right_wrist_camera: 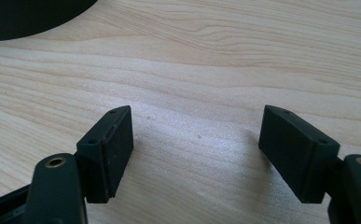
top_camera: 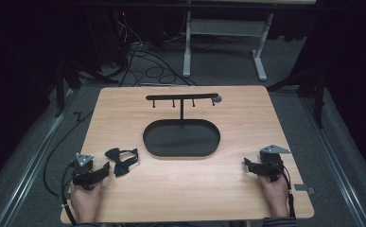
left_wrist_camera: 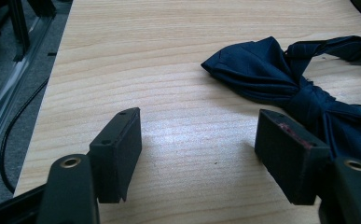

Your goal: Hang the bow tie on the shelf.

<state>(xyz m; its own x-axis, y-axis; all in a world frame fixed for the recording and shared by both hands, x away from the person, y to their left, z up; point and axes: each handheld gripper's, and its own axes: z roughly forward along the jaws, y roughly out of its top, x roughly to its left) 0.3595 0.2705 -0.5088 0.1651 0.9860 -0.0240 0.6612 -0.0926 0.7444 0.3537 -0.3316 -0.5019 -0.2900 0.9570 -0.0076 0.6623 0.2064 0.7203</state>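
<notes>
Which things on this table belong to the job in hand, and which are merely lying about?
In use: bow tie, left gripper, open beside it.
Lying about: hook stand with its oval tray, right gripper, cables on floor.

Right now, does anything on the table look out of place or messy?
Only the dark blue bow tie: it lies crumpled on the table near the open left gripper, strap loose, not on the hook stand or in its oval tray.

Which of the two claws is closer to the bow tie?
The left claw: the dark blue bow tie lies just beyond its open jaws, while the right claw rests across the table.
</notes>
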